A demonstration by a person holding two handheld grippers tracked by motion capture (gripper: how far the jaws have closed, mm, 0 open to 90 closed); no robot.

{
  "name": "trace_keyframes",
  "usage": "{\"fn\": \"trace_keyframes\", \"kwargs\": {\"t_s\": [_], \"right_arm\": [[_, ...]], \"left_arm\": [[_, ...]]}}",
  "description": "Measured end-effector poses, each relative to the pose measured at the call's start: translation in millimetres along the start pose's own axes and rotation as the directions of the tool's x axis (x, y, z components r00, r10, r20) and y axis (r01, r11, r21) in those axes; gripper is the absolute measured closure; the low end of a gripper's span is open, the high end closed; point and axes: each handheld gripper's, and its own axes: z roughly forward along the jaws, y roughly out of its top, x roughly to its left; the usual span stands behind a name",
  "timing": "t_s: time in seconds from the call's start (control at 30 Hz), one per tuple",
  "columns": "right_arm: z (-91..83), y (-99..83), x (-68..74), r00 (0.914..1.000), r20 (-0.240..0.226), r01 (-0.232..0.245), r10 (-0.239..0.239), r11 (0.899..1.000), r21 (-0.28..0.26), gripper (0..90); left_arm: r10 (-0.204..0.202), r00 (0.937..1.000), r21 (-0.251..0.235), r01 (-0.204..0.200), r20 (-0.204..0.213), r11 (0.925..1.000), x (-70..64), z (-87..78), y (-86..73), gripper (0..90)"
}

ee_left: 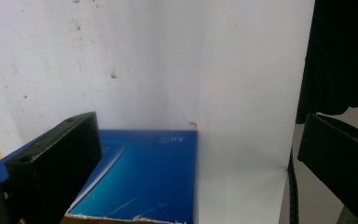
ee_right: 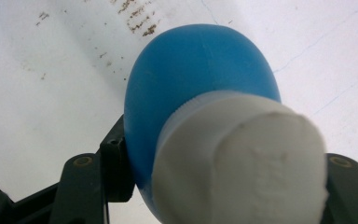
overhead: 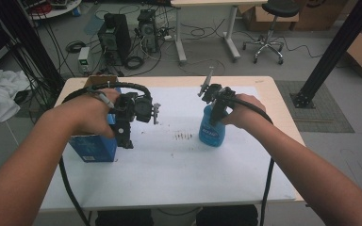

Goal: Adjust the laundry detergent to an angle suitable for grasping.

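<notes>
A blue bottle (overhead: 211, 130) with a white cap (ee_right: 242, 163) stands upright on the white sheet, right of centre. My right gripper (overhead: 216, 109) is shut on its upper part; in the right gripper view the blue bottle (ee_right: 191, 79) sits between my right gripper (ee_right: 228, 168) jaws. A blue box (overhead: 92, 147) stands at the left edge of the sheet. My left gripper (overhead: 124, 139) hangs pointing down just right of the box. In the left gripper view my left gripper (ee_left: 200, 133) is open, the jaws wide apart, and the blue box (ee_left: 144, 172) lies below the left jaw.
The white sheet (overhead: 169, 165) covers most of the wooden table (overhead: 283, 108). A patch of dark specks (overhead: 184, 136) lies between the box and the bottle. Black cables trail off the front edge. Computer towers (overhead: 115, 37) and a stool (overhead: 268, 28) stand beyond the table.
</notes>
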Motion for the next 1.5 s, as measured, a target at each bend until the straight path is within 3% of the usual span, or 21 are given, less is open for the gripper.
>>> {"fn": "trace_keyframes", "kwargs": {"t_s": [0.6,1.5], "right_arm": [[0.6,1.5,0.5,0.9995,0.007,0.030,-0.030,1.000,0.005,35.1],[-4.6,1.8,2.7,0.9986,0.000,0.053,-0.053,0.999,-0.014,23.0]], "left_arm": [[0.000,1.0000,0.000,0.000,-0.002,1.0000,0.0,0.4,-0.2,0.1],[-0.007,1.0000,0.003,0.007,0.003,1.0000,-1.1,1.3,-2.0,0.0]]}}
